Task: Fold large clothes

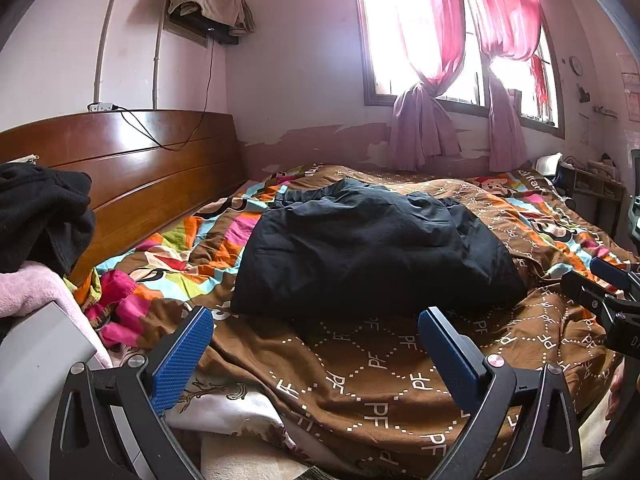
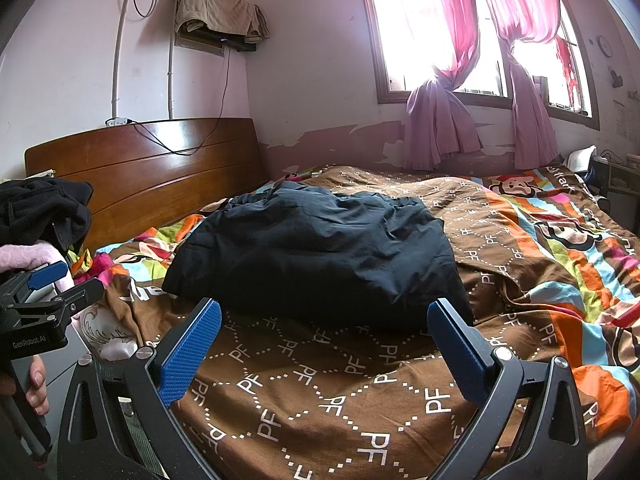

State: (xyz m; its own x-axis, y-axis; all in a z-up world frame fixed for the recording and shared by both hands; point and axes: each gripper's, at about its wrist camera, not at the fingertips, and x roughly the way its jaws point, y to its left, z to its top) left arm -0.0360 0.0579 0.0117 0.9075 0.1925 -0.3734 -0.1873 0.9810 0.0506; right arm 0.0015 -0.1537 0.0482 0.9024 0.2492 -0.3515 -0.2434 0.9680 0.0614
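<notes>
A dark navy padded garment (image 1: 372, 248) (image 2: 316, 248) lies bundled and puffy on the patterned quilt (image 1: 360, 380) (image 2: 320, 392), in the middle of the bed. My left gripper (image 1: 315, 314) is open just short of the garment's near edge, with nothing between its blue pads (image 1: 184, 356). My right gripper (image 2: 325, 306) is open too, its tips level with the garment's near edge and empty. Each gripper shows in the other's view: the right gripper (image 1: 584, 274) at the right edge, the left gripper (image 2: 78, 278) at the left, held by a hand (image 2: 36, 388).
A wooden headboard (image 1: 152, 168) stands at the left. Black clothes (image 1: 40, 208) and a pink cloth (image 1: 36, 288) are piled on a grey surface (image 1: 40, 352) at the near left. Behind the bed is a window with pink curtains (image 1: 424, 80). A cluttered desk (image 1: 596, 184) stands at the far right.
</notes>
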